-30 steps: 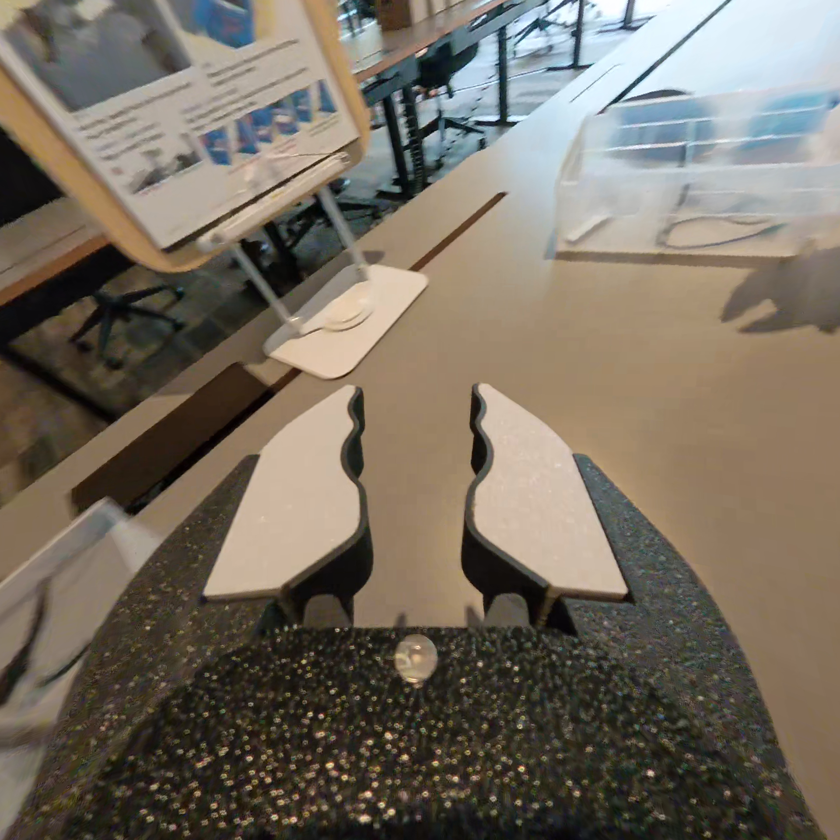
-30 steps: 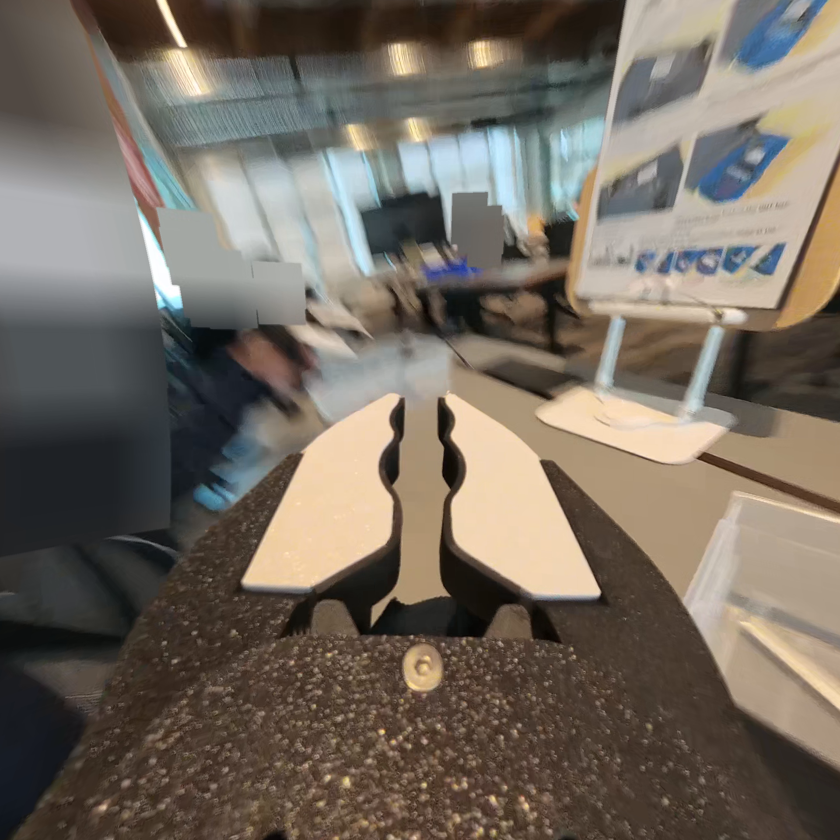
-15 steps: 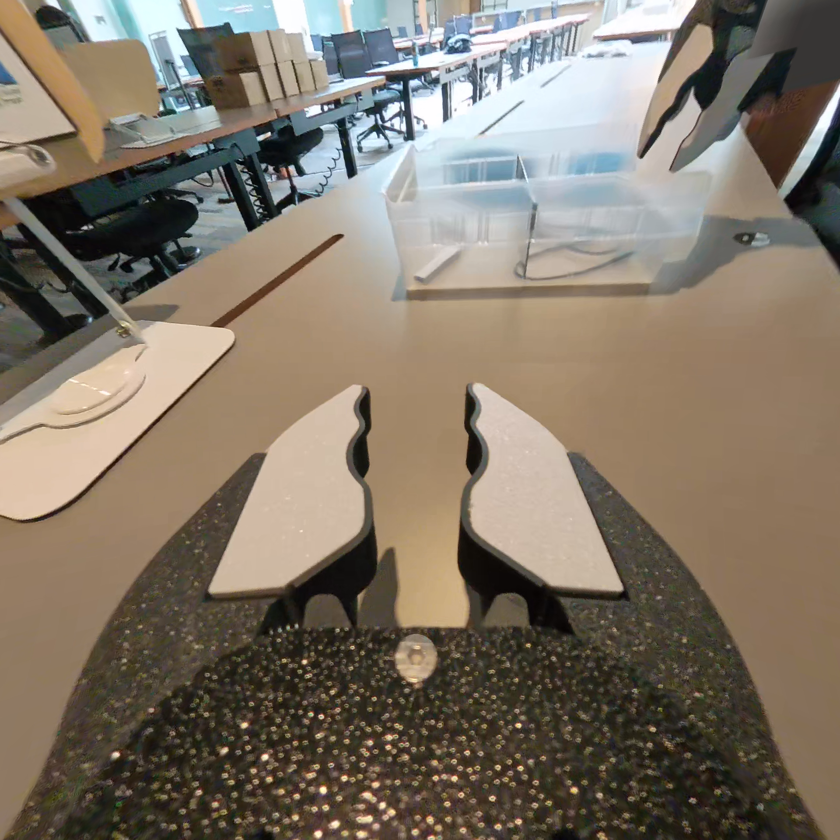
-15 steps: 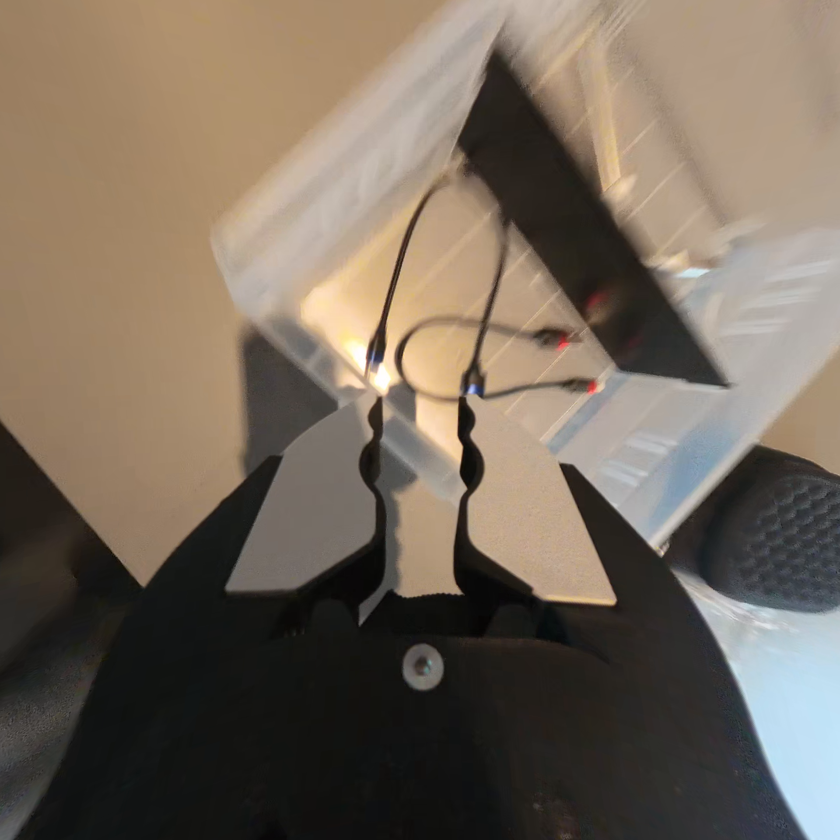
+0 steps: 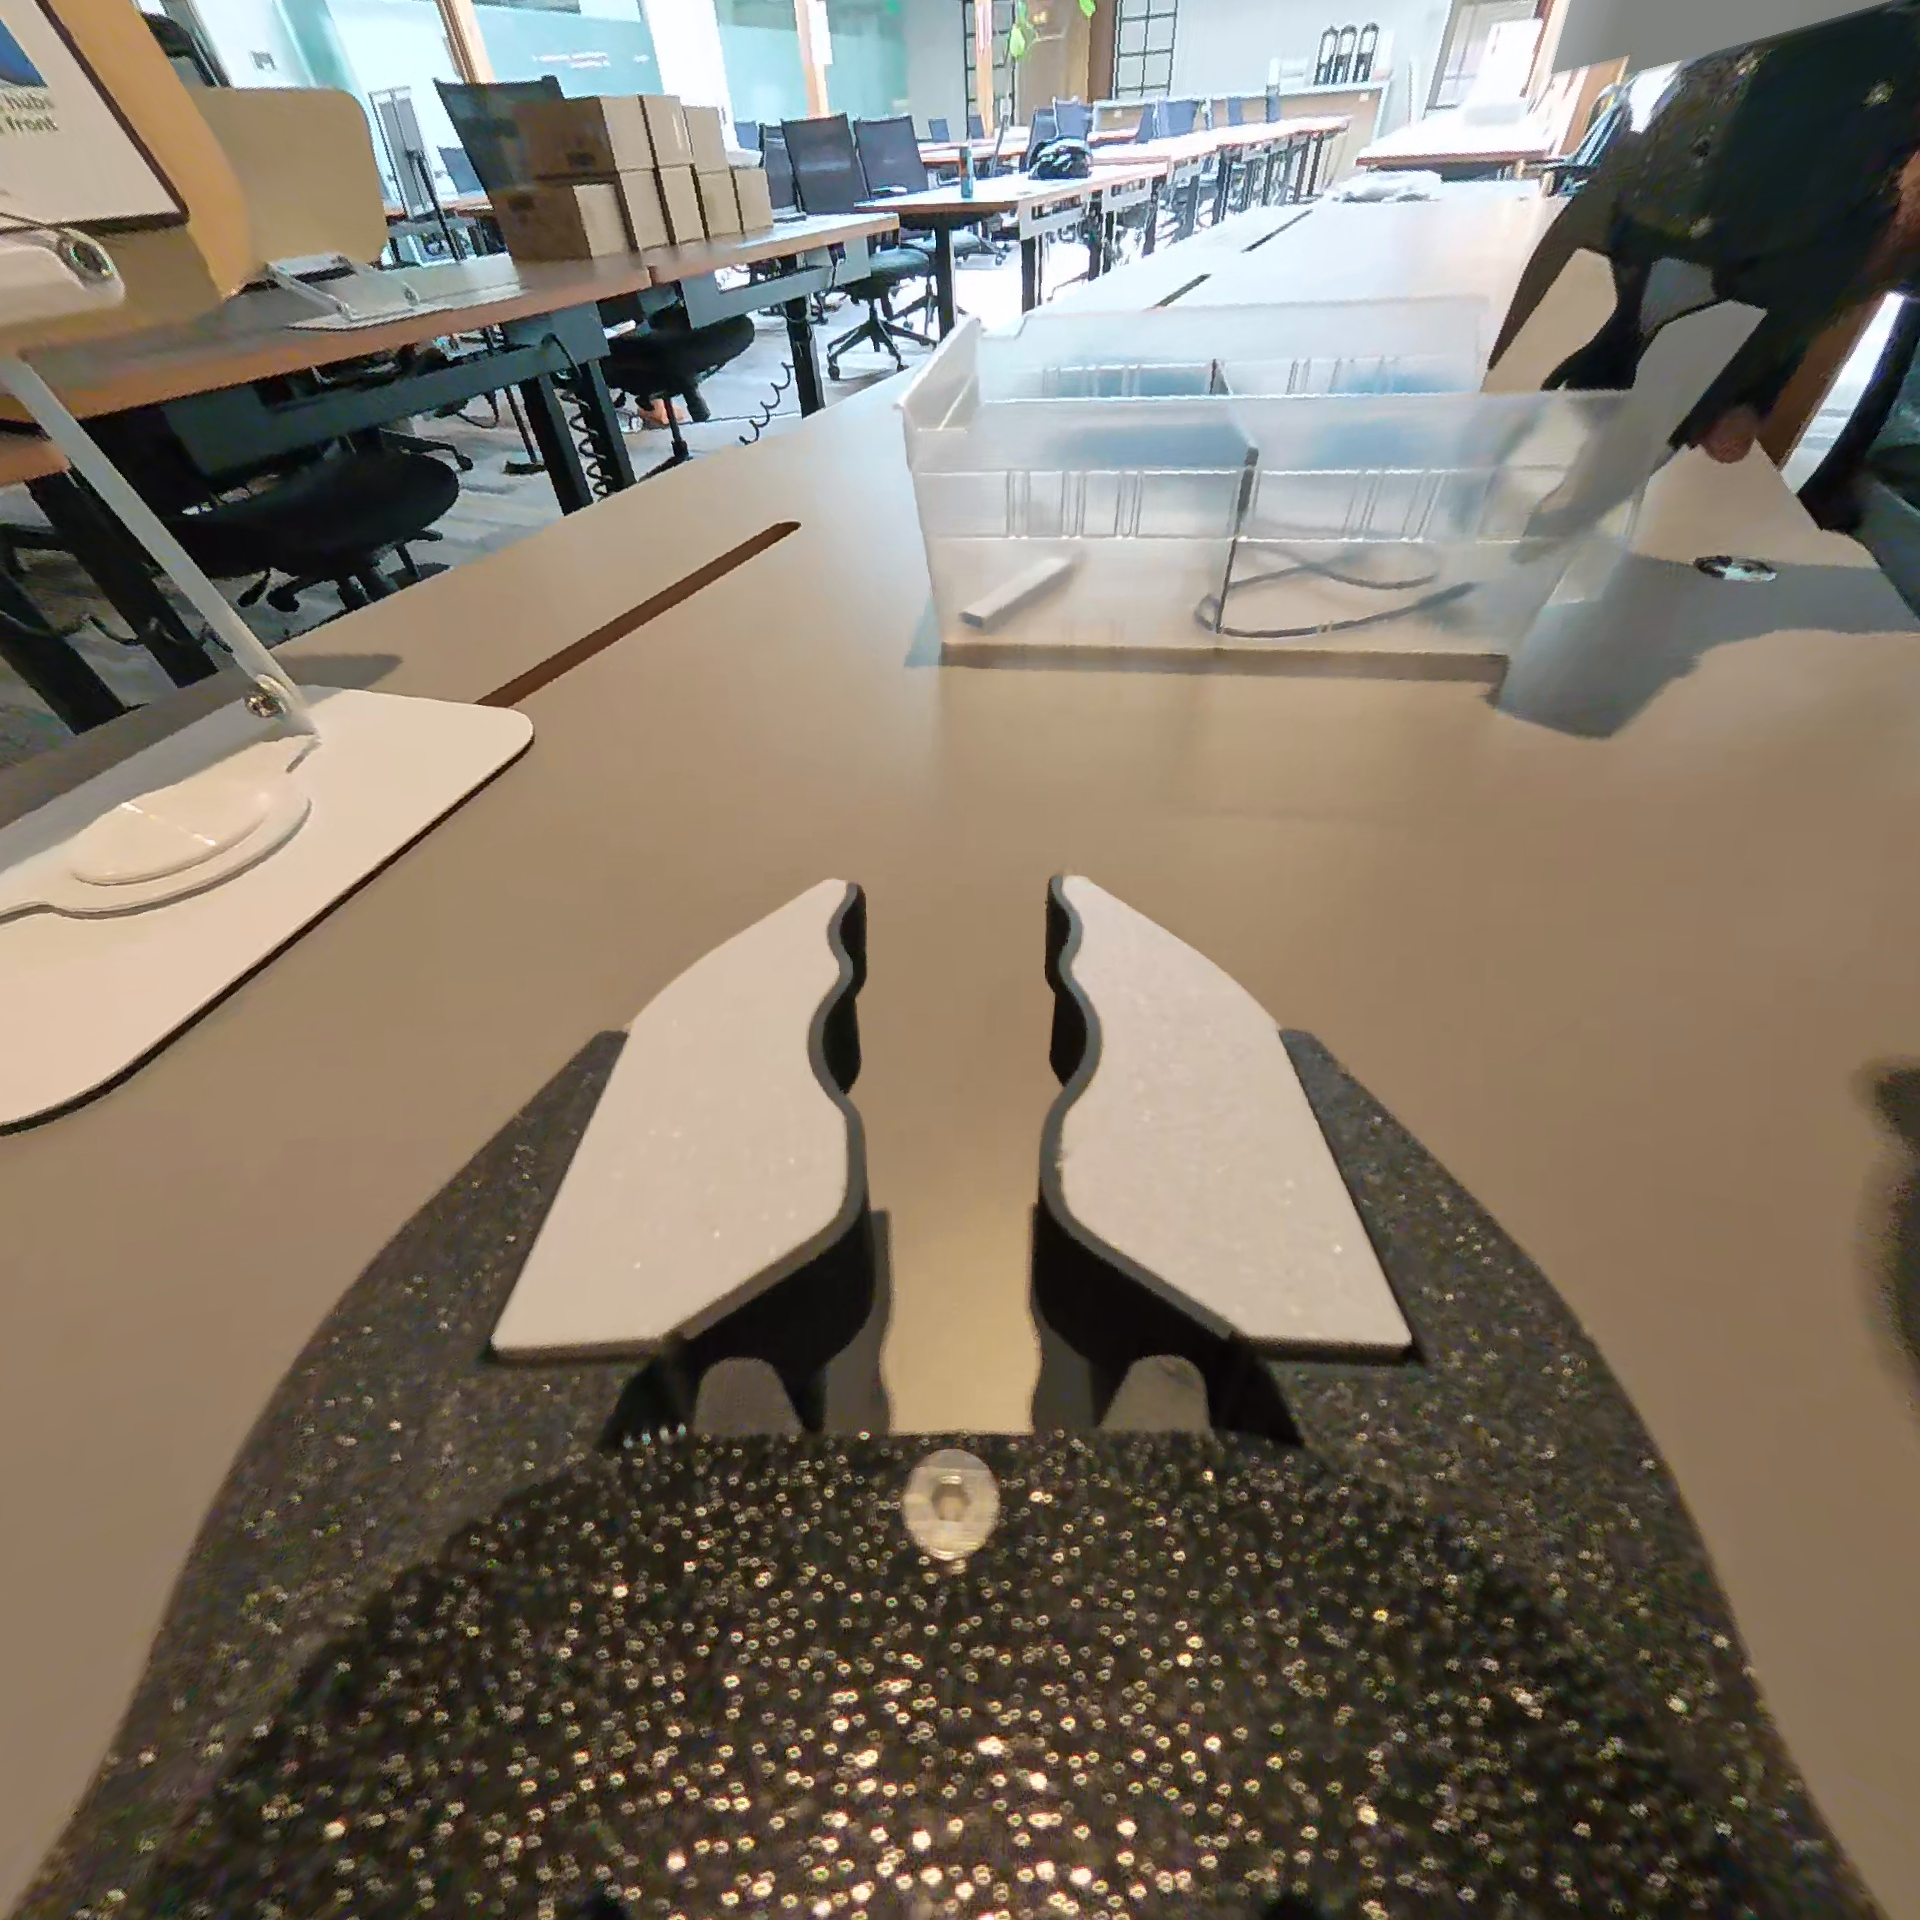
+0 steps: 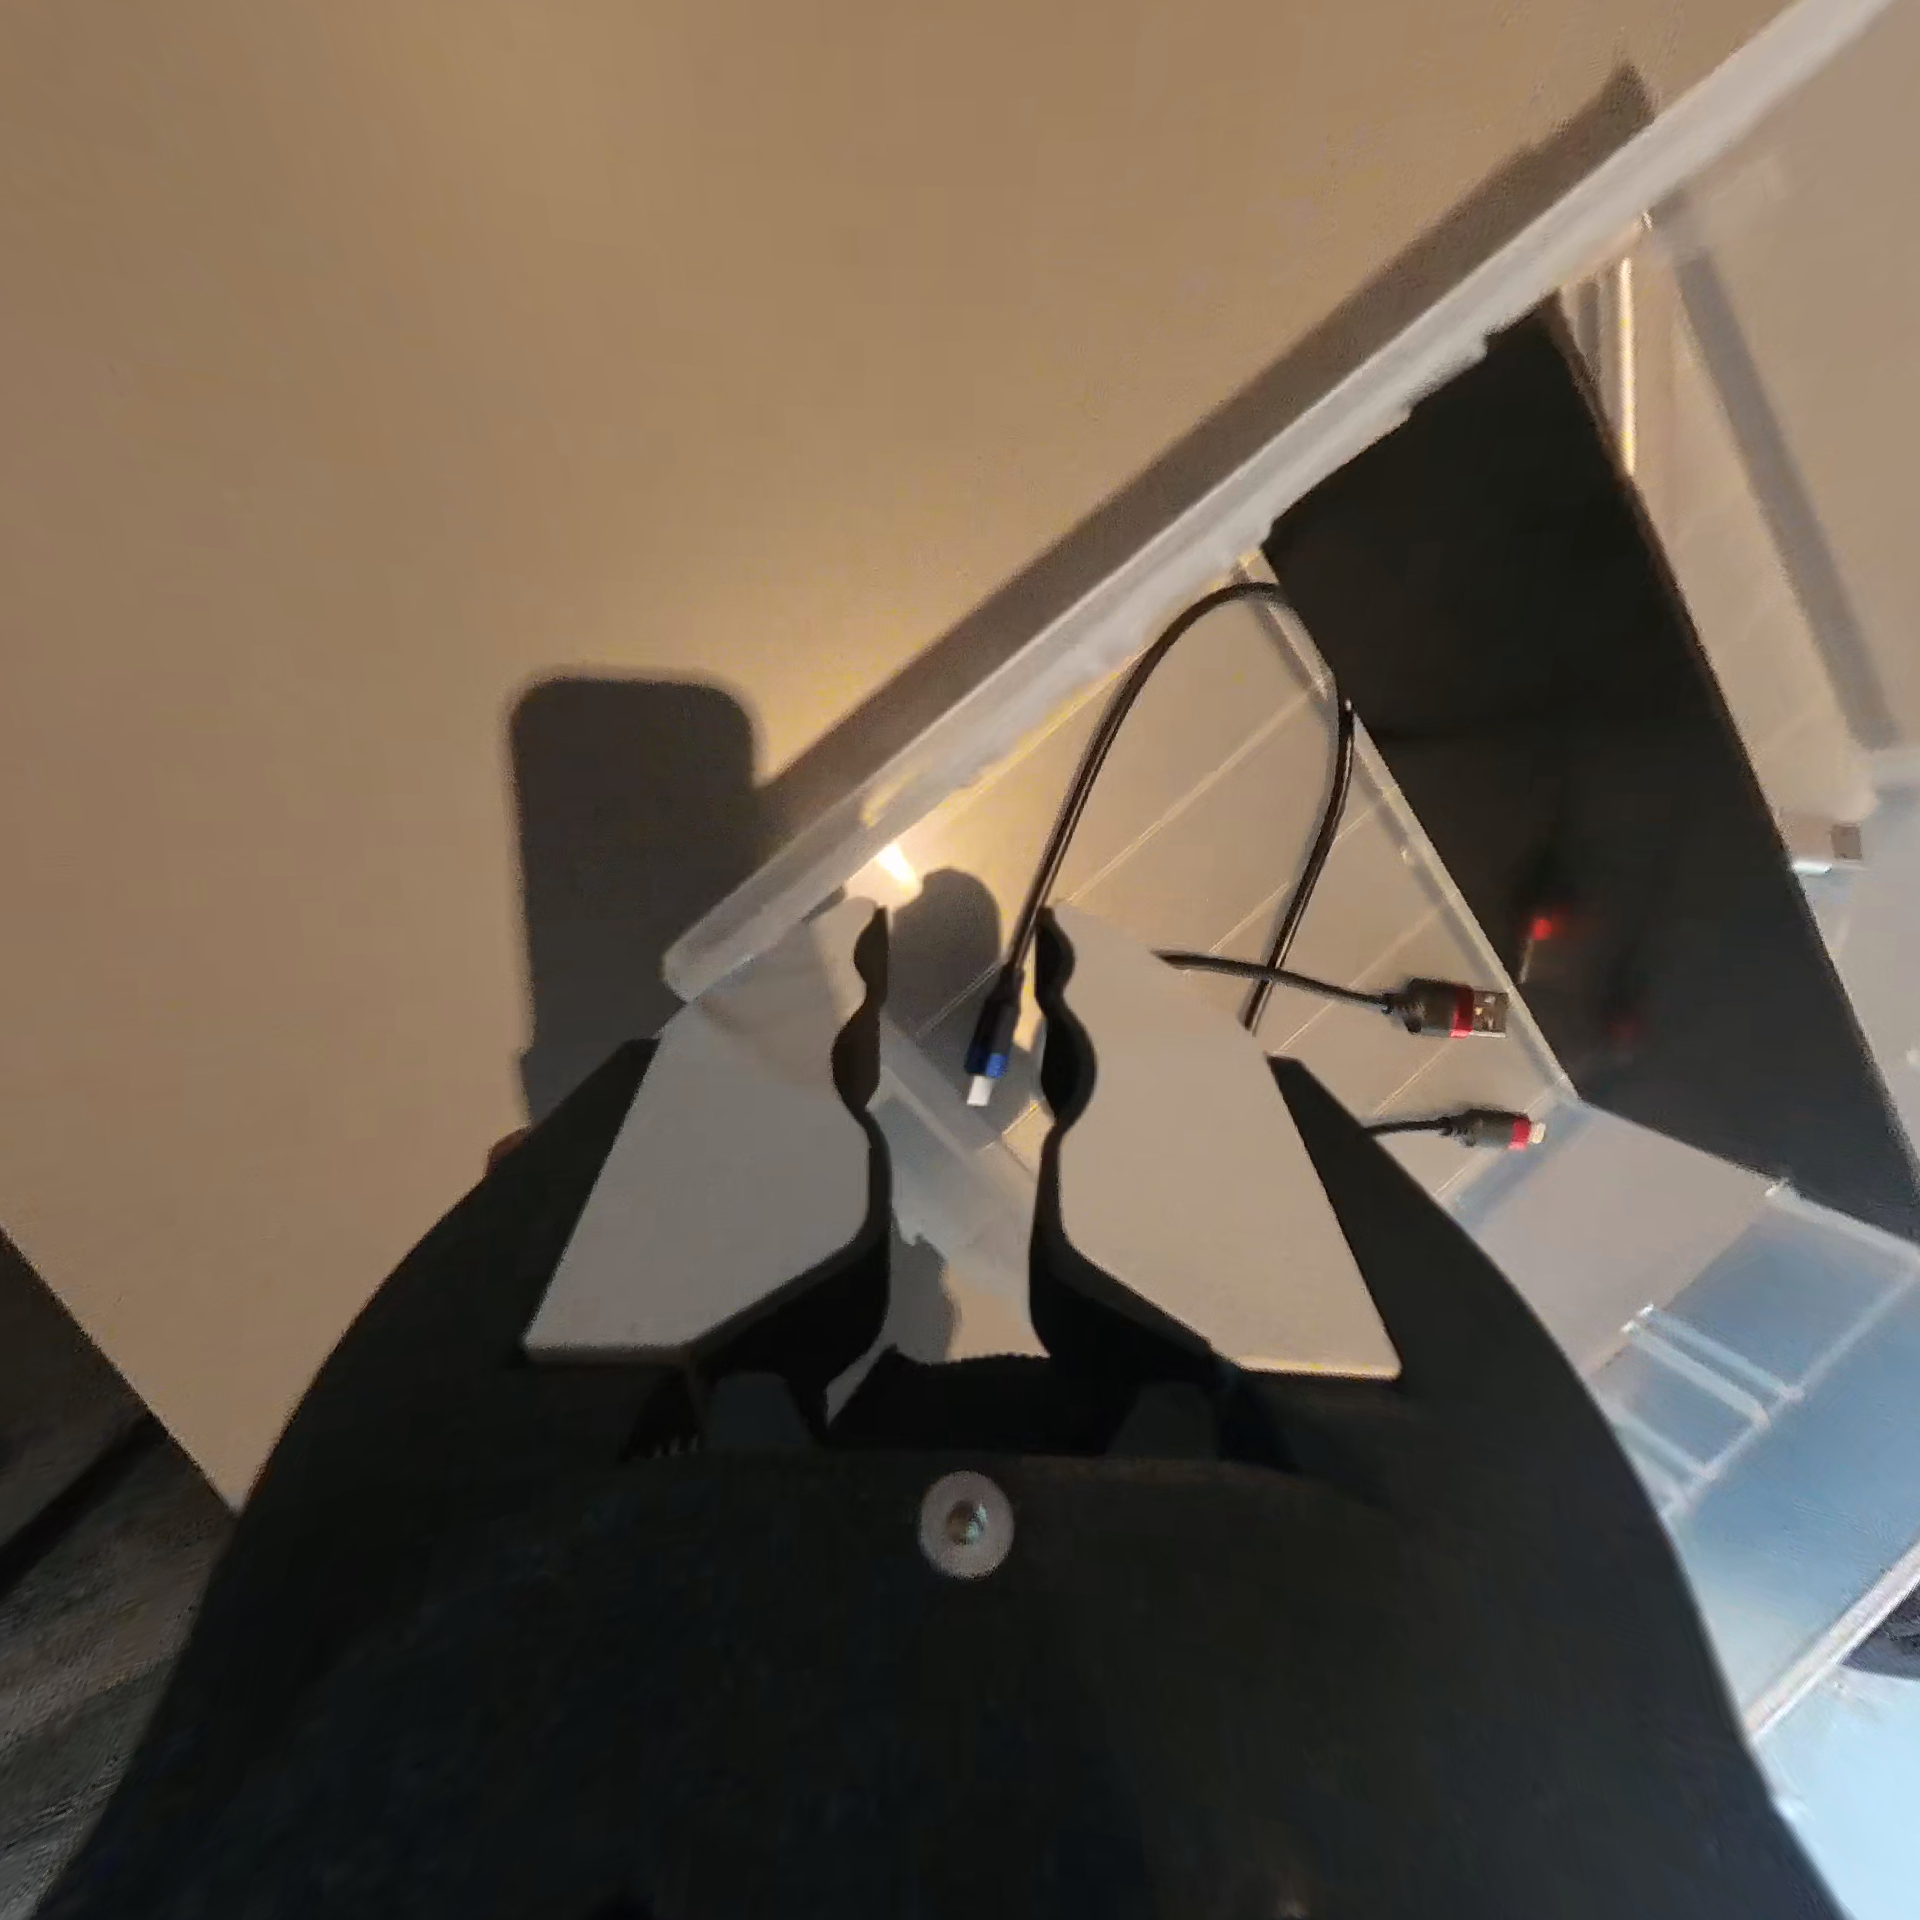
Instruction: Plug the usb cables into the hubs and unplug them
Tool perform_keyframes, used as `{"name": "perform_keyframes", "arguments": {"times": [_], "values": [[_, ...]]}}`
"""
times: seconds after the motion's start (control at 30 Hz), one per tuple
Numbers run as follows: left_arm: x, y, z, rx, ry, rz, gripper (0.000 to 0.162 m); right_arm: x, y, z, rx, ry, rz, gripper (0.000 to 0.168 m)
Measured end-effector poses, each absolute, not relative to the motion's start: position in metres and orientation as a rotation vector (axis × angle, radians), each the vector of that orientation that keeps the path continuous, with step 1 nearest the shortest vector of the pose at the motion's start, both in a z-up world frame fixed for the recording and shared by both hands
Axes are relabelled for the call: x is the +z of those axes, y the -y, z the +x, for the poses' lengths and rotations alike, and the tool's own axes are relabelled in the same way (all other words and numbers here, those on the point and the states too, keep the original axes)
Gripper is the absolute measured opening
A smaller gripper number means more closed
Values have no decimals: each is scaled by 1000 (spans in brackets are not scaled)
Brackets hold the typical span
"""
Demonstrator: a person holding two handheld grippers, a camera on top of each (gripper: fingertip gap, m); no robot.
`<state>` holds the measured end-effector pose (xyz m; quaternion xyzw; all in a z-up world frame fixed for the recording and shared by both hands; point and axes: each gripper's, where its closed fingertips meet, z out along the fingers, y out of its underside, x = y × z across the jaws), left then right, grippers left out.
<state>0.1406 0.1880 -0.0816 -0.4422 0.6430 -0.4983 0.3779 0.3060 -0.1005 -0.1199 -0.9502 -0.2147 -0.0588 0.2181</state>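
A clear plastic bin (image 5: pixel 1247 488) stands on the table ahead of my left gripper (image 5: pixel 956 904), which is open, empty and low over the tabletop. A silver hub (image 5: pixel 1013 597) lies in the bin's left compartment and a black cable (image 5: pixel 1330 613) in the right one. My right gripper (image 5: pixel 1600 457) reaches down into the bin's right end. In the right wrist view the right gripper (image 6: pixel 961 925) is open over the bin's rim (image 6: pixel 1143 582). A cable end with a blue band (image 6: pixel 987 1060) lies between its fingers. Two red-banded plugs (image 6: pixel 1455 1008) lie to the right.
A white stand base (image 5: pixel 260 810) with a board on it sits at the left of the table. A cable slot (image 5: pixel 644 613) cuts the tabletop beside it. A round grommet (image 5: pixel 1730 568) lies right of the bin. Desks and chairs stand beyond the table's left edge. The left gripper's tips are roughly 35 centimetres from the right gripper's. My right gripper's tips are some 20 centimetres from the silver hub (image 5: pixel 1013 597).
My left gripper has turned right from the stand and faces the bin, staying open. My right gripper has swung from facing the room to pointing down into the bin and opened wider.
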Motion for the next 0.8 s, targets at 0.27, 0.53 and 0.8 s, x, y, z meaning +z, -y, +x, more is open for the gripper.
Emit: {"name": "perform_keyframes", "arguments": {"times": [0.27,0.53,0.8], "values": [[-76,-190,138,-1317,-1606,-1112,29,-91,102,380,-511,731,-2631,30],[-70,-195,135,-1383,-1559,-1118,27,-98,92,377,-372,1441,-2460,27],[-70,-194,135,-1380,-1564,-1107,26,-127,77,376,-154,1676,-2493,18]]}}
